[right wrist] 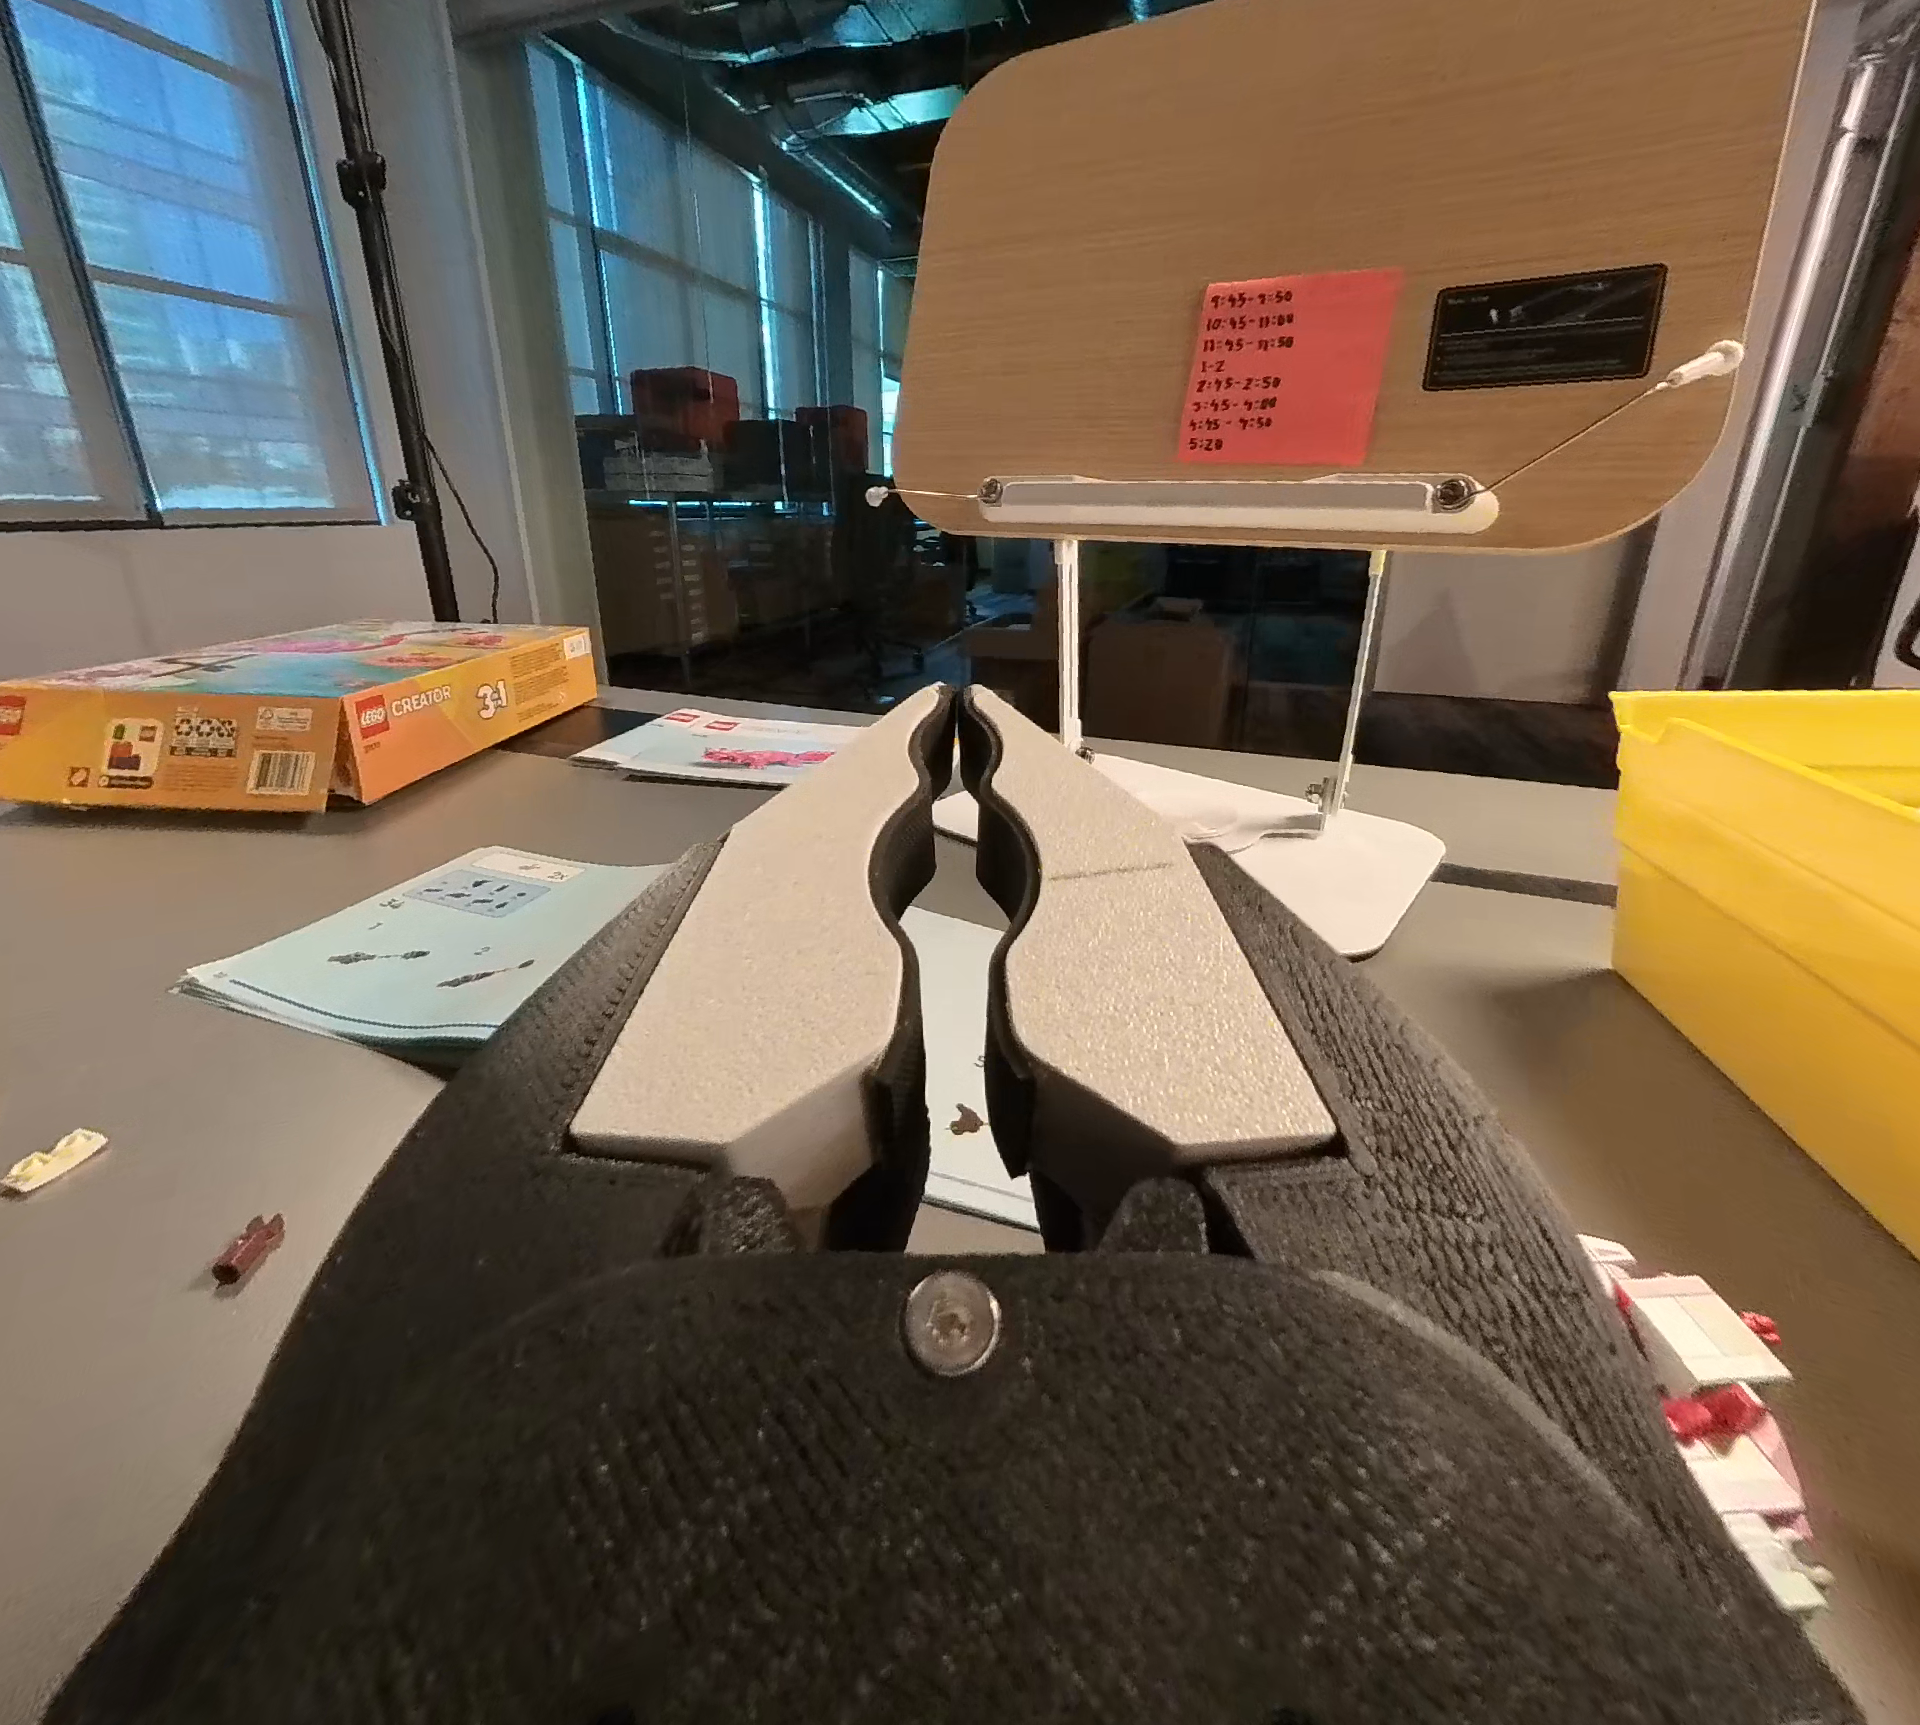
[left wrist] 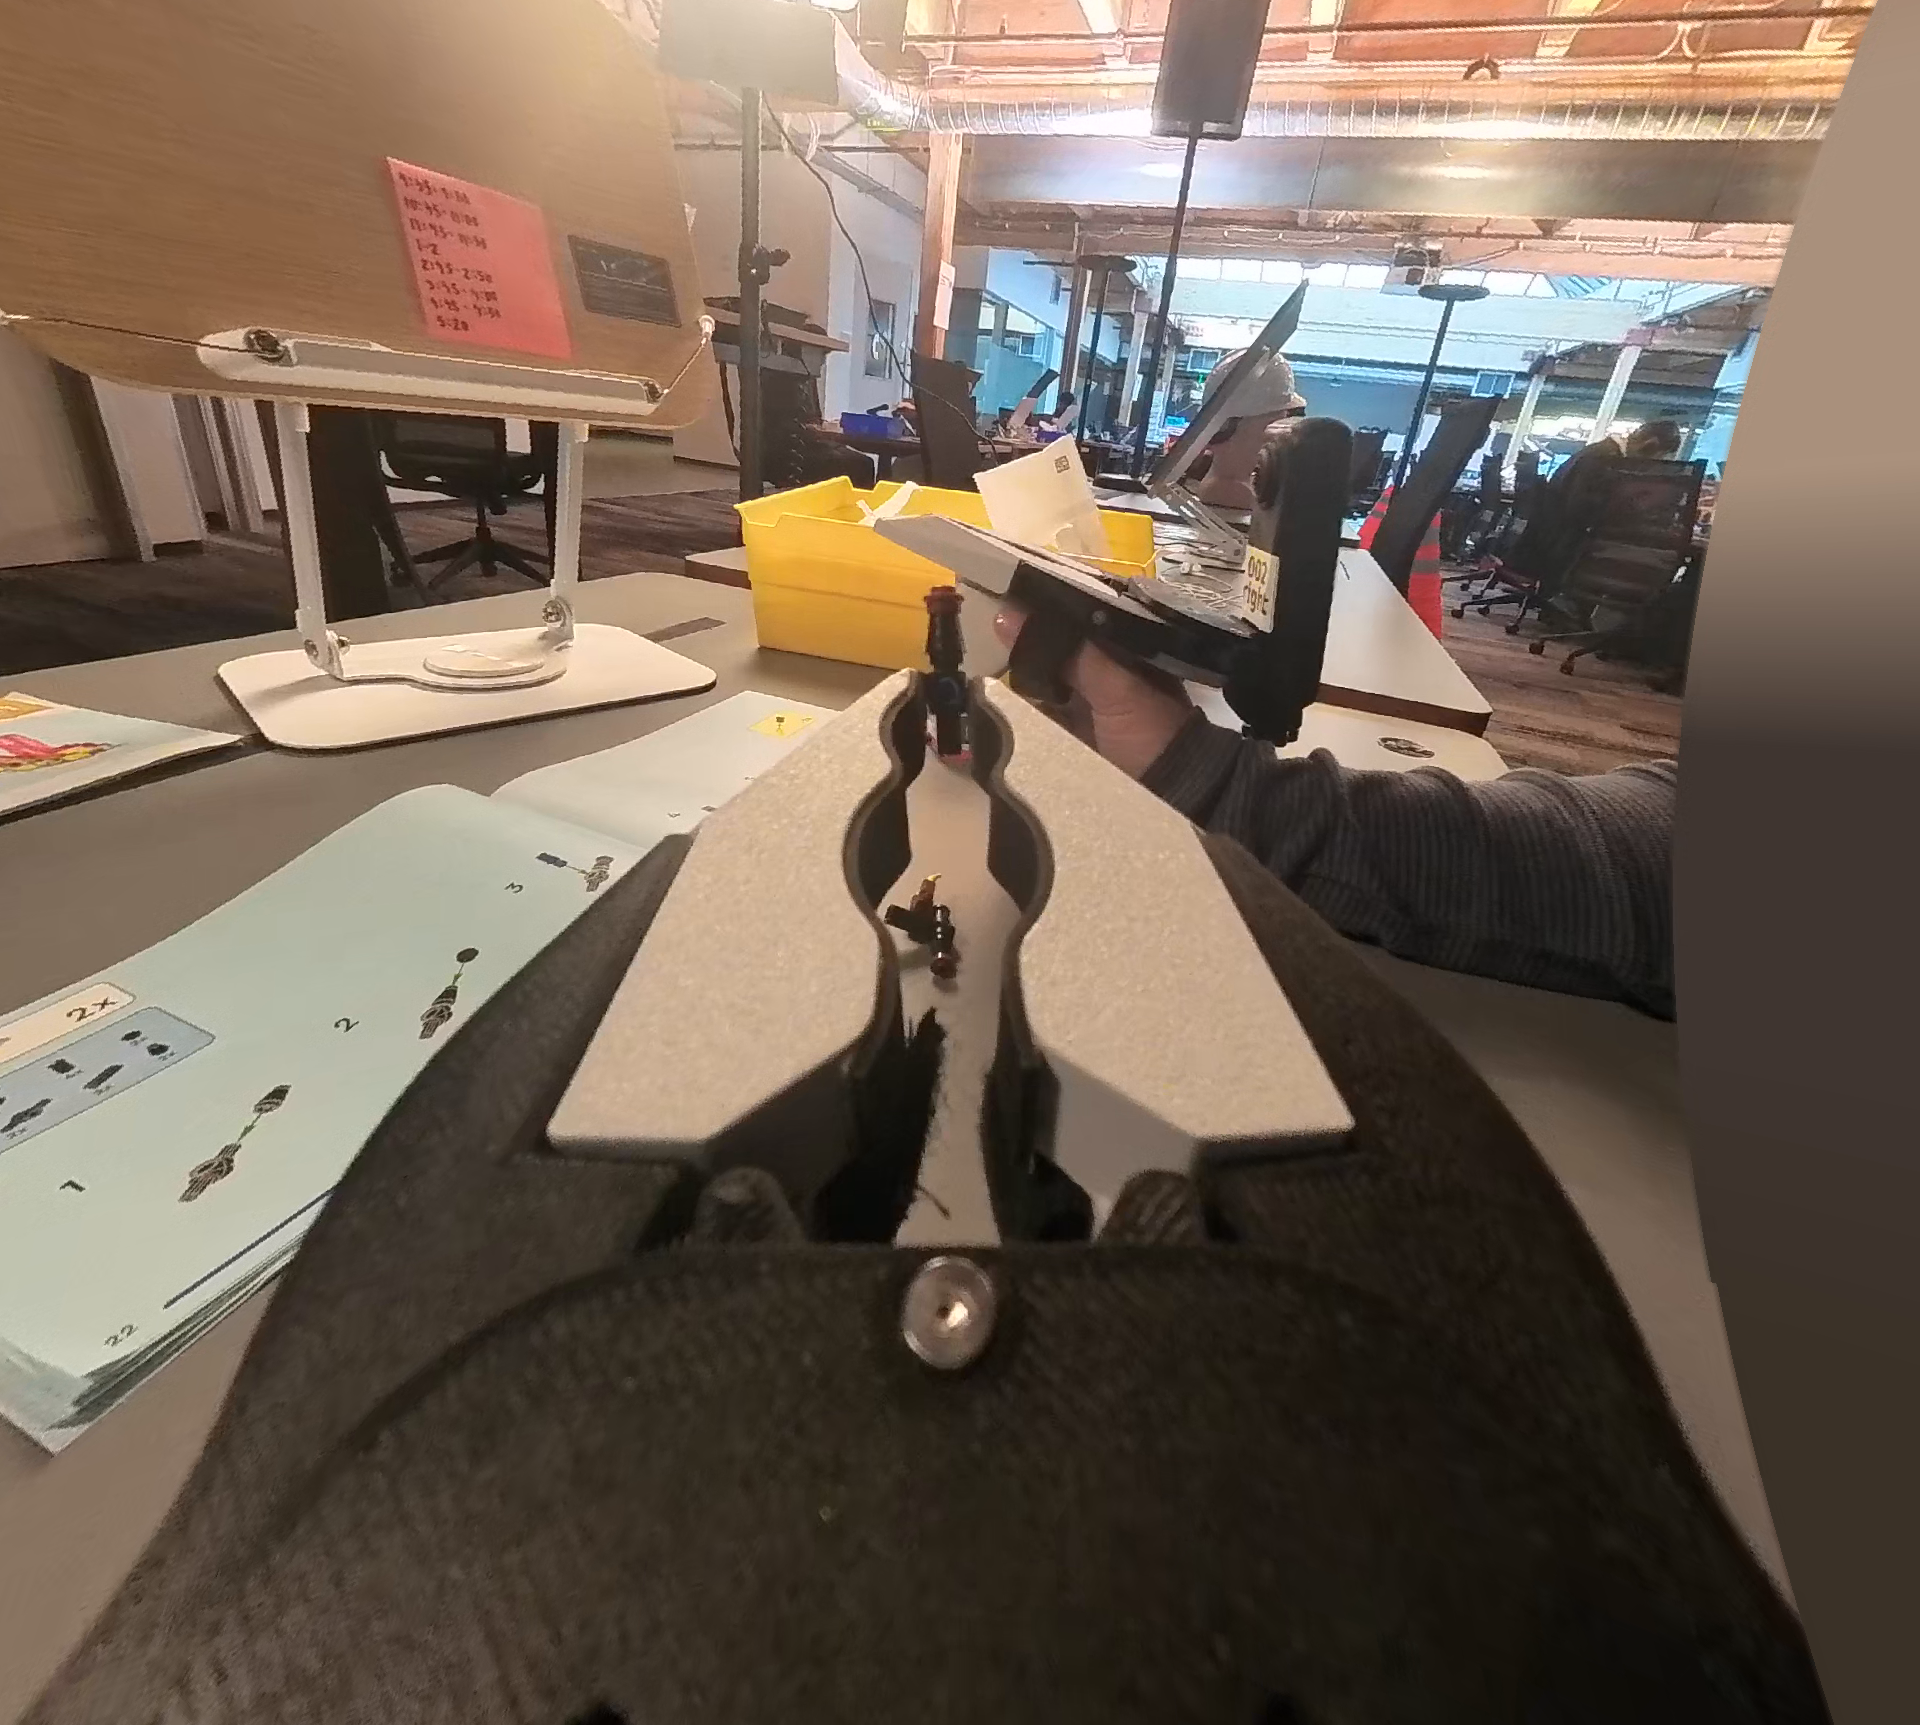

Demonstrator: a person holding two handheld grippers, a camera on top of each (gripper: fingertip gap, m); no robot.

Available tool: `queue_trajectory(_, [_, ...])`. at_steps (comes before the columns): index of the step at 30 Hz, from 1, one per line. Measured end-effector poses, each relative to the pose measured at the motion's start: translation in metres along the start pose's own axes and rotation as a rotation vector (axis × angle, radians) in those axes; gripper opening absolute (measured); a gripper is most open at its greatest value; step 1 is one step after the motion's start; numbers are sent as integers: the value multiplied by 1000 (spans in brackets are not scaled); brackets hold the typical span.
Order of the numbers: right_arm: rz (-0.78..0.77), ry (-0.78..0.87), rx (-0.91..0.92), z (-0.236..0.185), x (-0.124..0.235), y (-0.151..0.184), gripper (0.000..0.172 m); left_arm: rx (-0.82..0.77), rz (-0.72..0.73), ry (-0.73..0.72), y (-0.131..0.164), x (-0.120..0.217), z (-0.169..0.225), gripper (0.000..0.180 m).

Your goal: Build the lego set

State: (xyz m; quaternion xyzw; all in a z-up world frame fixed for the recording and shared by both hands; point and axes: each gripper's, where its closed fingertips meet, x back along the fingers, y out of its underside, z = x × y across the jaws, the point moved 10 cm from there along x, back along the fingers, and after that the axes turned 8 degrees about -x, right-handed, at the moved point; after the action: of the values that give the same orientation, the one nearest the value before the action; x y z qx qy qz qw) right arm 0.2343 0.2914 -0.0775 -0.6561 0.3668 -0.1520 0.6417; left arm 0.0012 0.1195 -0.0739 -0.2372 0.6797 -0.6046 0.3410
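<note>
Grey table (right wrist: 156, 1000) under both grippers; we see the left gripper (left wrist: 948, 699) pinching a small dark toy-brick piece (left wrist: 945, 688) upright at its tips, the right gripper (right wrist: 956, 707) closed on nothing above an open booklet (right wrist: 416, 958).
</note>
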Motion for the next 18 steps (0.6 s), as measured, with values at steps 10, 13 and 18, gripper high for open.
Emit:
queue_trajectory(10, [-5,1,-19,2,0,1,0,4,3,20,0,0,1,6])
queue_trajectory(13, [-8,0,-25,2,-1,1,0,-2,7,47,0,0,3,5])
queue_trajectory(18, [-12,-2,-32,2,-1,2,0,-7,1,49,0,-1,3,5])
